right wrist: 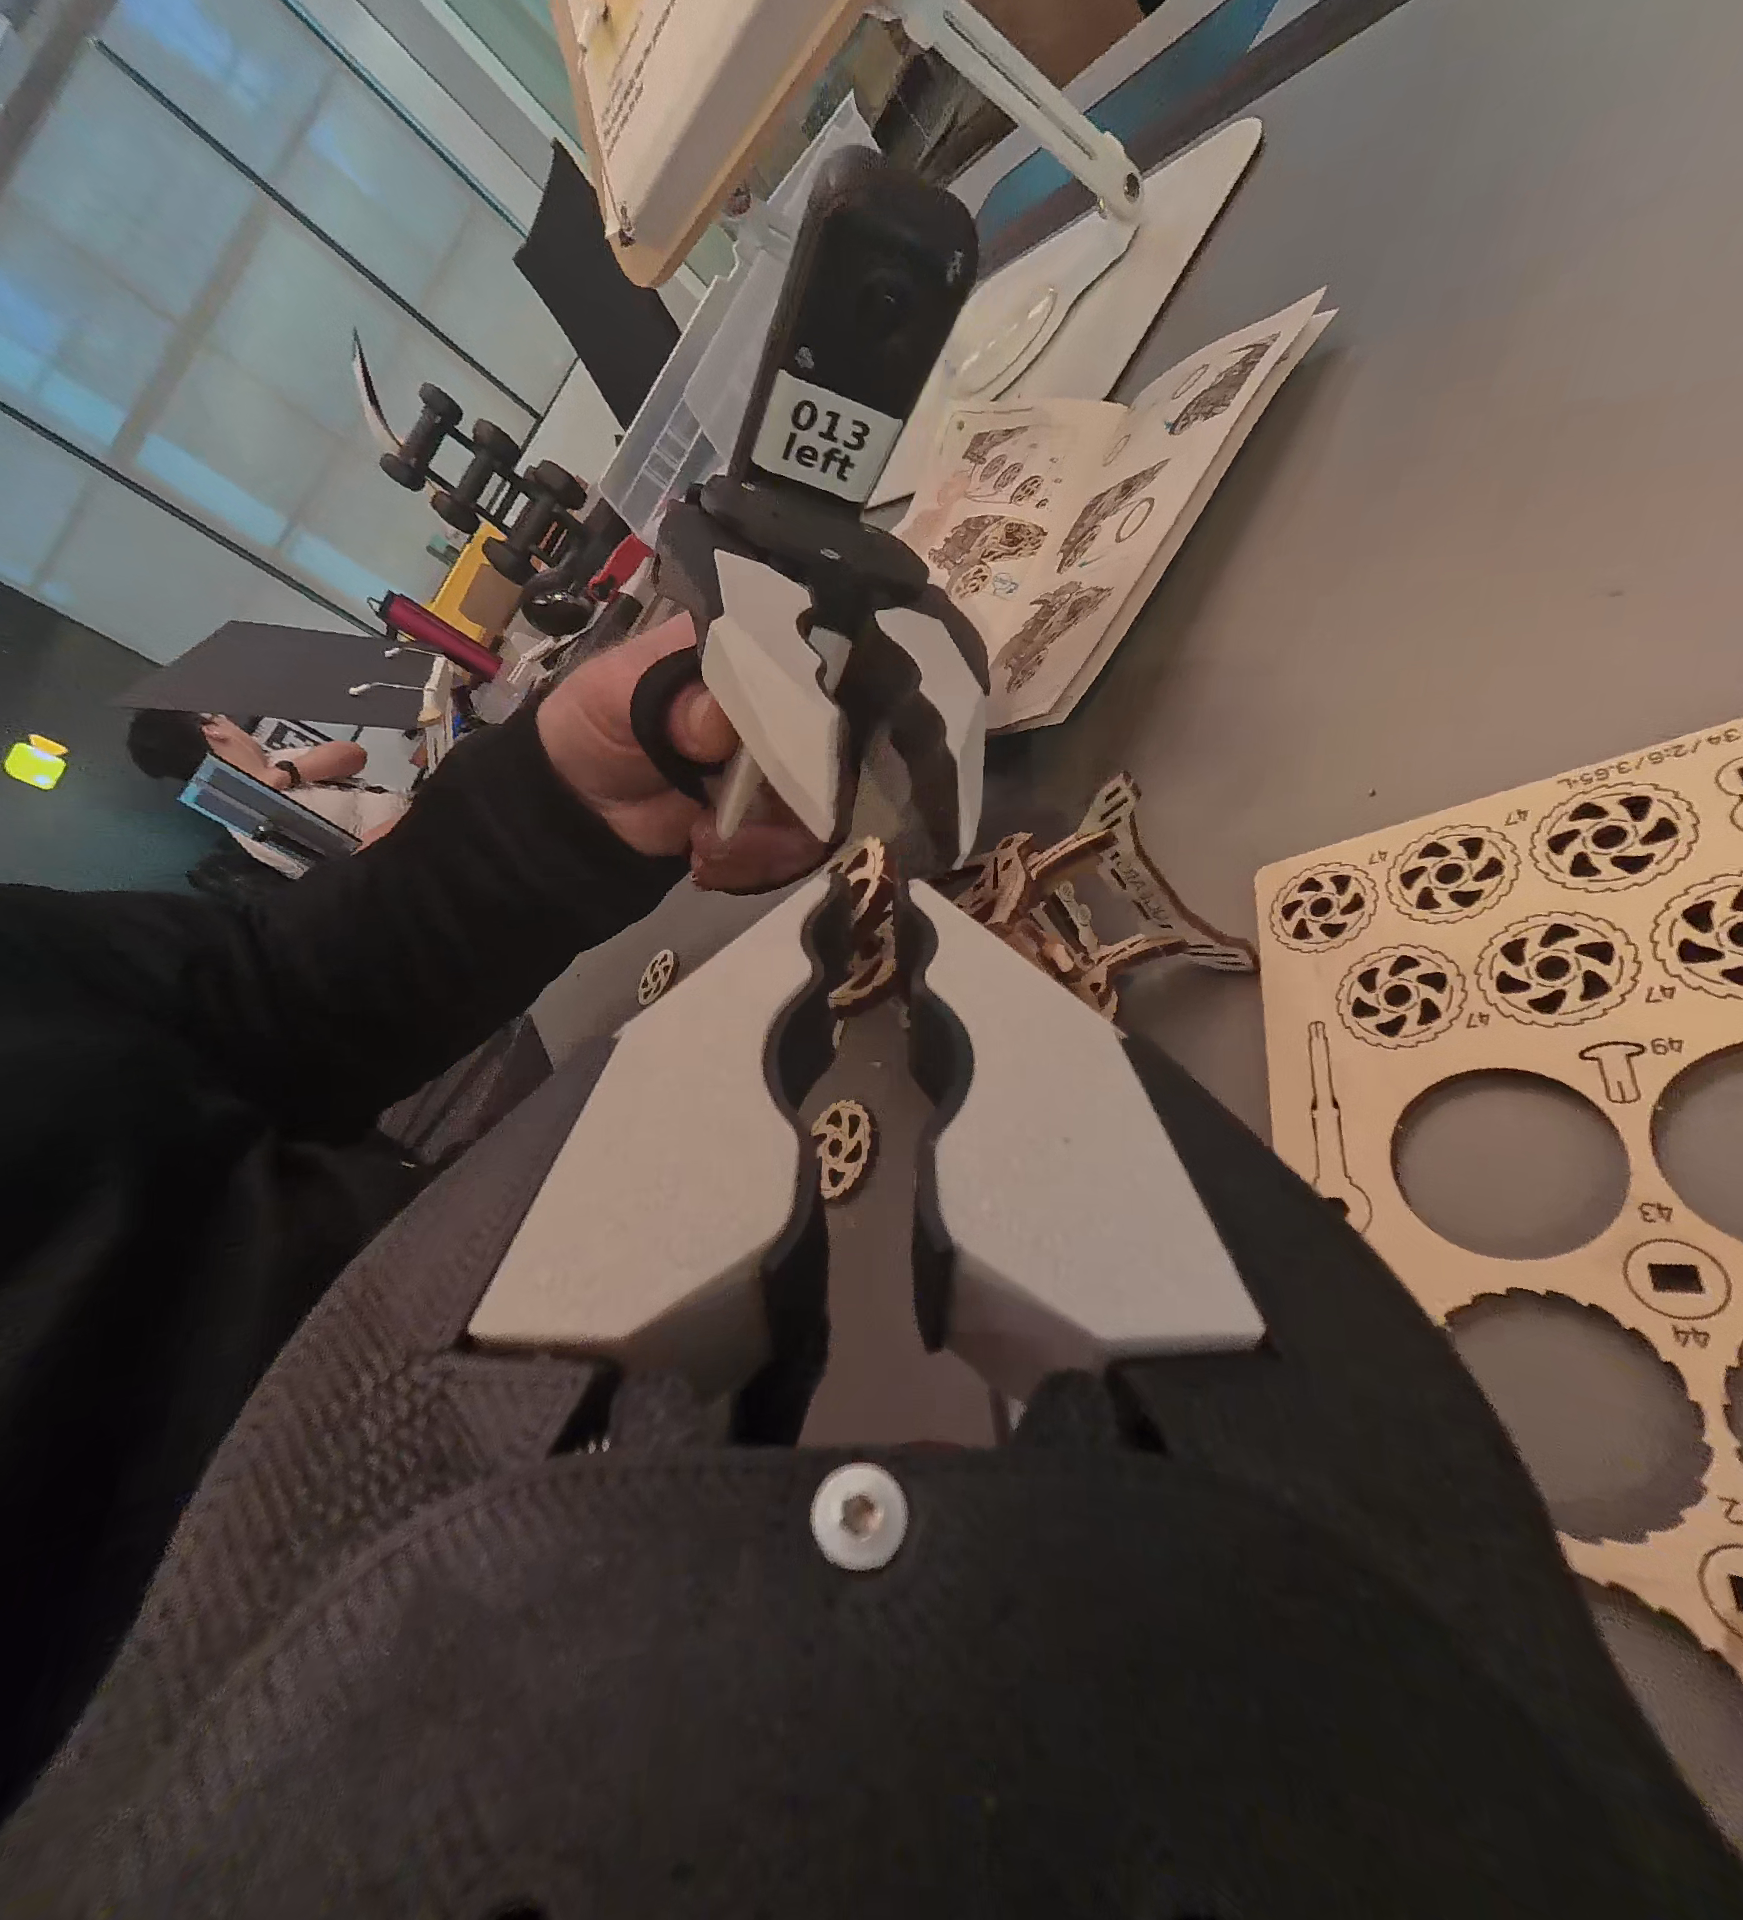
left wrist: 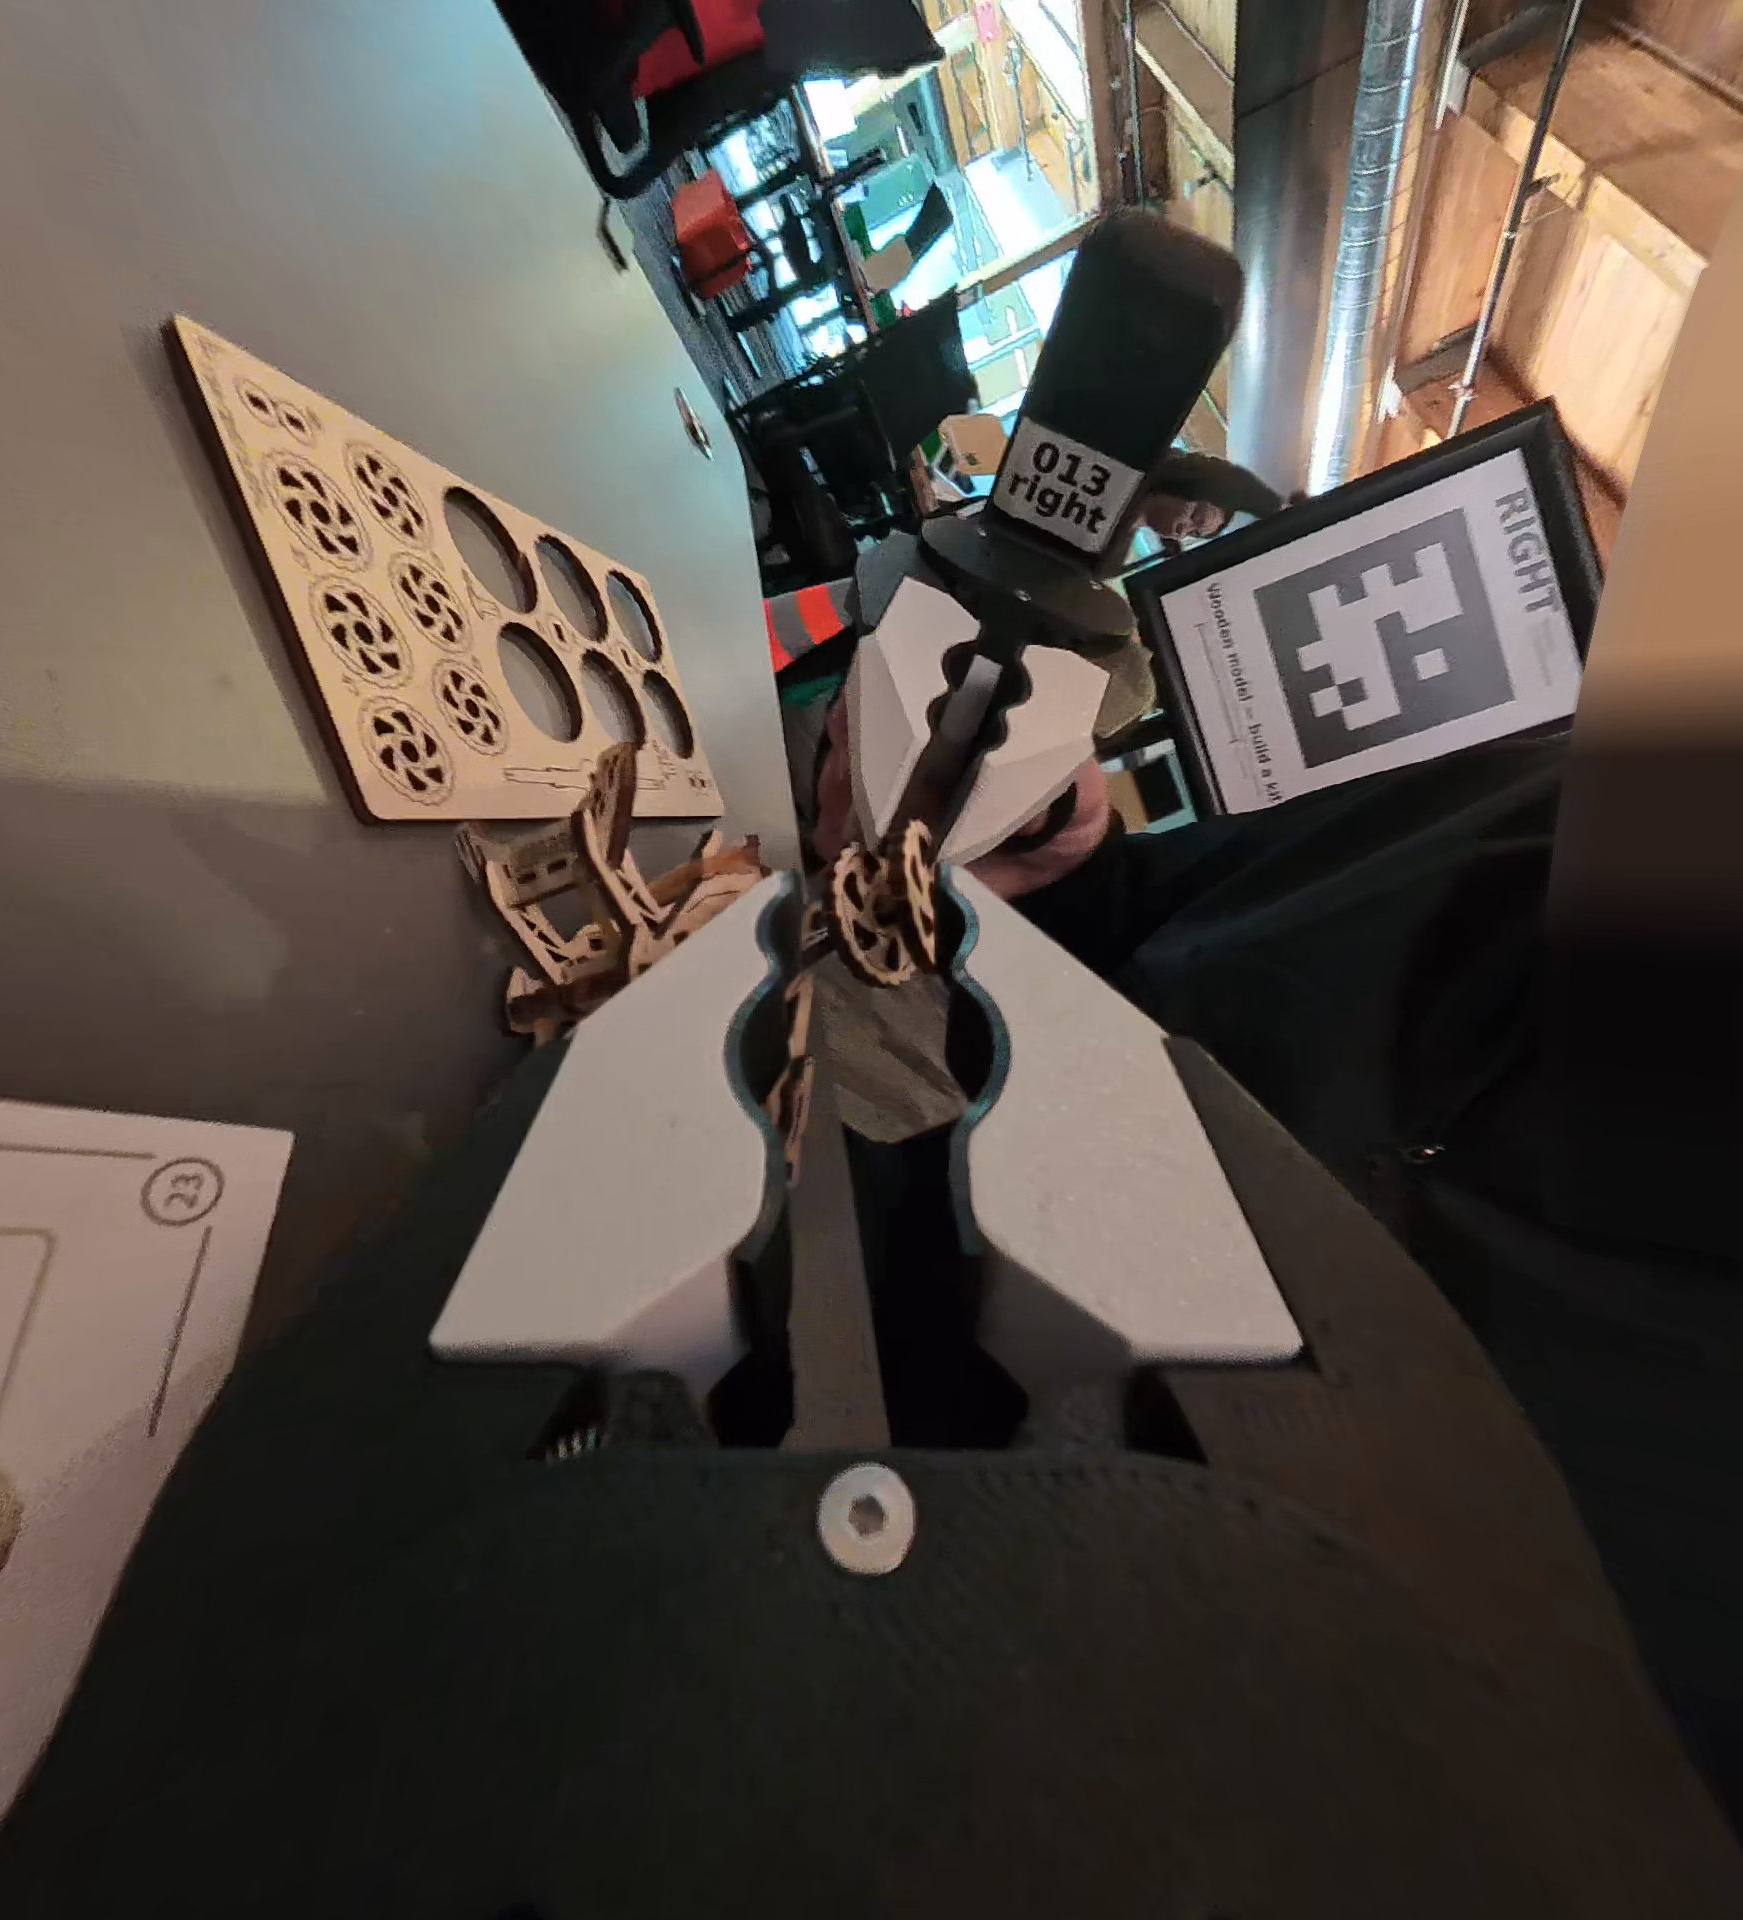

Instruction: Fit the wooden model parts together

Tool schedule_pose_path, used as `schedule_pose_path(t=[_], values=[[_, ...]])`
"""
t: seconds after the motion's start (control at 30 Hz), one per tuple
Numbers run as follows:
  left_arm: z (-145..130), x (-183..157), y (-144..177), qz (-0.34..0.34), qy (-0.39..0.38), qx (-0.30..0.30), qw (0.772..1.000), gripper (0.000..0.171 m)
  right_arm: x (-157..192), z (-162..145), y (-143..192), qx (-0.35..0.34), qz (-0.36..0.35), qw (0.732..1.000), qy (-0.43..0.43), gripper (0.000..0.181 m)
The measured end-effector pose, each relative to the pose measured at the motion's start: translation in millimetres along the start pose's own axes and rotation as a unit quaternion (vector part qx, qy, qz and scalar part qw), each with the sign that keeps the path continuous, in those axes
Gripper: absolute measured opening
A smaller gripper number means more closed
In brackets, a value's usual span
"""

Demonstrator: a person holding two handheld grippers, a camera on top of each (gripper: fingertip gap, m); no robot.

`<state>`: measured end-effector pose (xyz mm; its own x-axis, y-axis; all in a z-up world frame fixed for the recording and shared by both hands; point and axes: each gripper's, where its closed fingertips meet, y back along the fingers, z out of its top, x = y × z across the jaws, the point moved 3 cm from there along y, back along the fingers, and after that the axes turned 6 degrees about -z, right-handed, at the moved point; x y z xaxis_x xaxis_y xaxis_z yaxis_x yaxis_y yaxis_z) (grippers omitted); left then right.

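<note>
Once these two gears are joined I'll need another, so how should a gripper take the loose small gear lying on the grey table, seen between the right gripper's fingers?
The loose gear lies flat on the table, so no face is free to pinch. Come from straight above, fingers either side, and grip its toothed rim edge to edge; a finger may have to tip it up first.

Each camera sits just behind its own white-padded black tongs, looking forward along them at very close range, and both views are rolled sideways. The two face each other: the left tongs (left wrist: 862,914) meet the right tongs (right wrist: 872,894) tip to tip. Both share the pale laser-cut plywood sheet (left wrist: 451,613) on the grey counter (left wrist: 67,520).
</note>
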<state>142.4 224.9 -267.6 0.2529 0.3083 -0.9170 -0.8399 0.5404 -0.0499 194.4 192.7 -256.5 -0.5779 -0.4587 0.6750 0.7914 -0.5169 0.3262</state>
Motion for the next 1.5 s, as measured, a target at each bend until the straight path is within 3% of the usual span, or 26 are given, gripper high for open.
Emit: schedule_pose_path(t=[0.2, 0.43, 0.7, 0.9, 1.03, 1.5], values=[[-1.9, 6.1, -1.3, 0.027, -0.028, 0.002, 0.999, 0.033, 2.2, -0.7, -0.6, -0.004, -0.024, 1.0, 0.018, 0.006], [-3.5, 7.5, -1.6, 0.037, -0.057, -0.004, 0.998, 0.031, 0.3, -1.4, -1.3, -0.009, -0.035, 0.999, 0.019, 0.007], [-3.0, 5.5, -2.9, 0.056, -0.104, 0.014, 0.993, 0.03, 7.2, -2.4, -0.4, -0.015, -0.088, 0.989, 0.121, 0.012], [-2.7, 5.3, -3.6, 0.064, -0.119, 0.021, 0.991, 0.03, 17.9, 2.0, 8.3, -0.029, -0.101, 0.961, 0.255, 0.019], [-2.3, 3.6, -6.3, 0.063, -0.125, 0.028, 0.99, 0.028, 18.5, -4.6, 3.8, 0.016, -0.095, 0.943, 0.319, 0.016], [-10.5, 6.9, -7.2, 0.103, -0.138, 0.017, 0.985, 0.027, 17.1, -17.2, -2.0, 0.011, -0.135, 0.92, 0.369, 0.004]])
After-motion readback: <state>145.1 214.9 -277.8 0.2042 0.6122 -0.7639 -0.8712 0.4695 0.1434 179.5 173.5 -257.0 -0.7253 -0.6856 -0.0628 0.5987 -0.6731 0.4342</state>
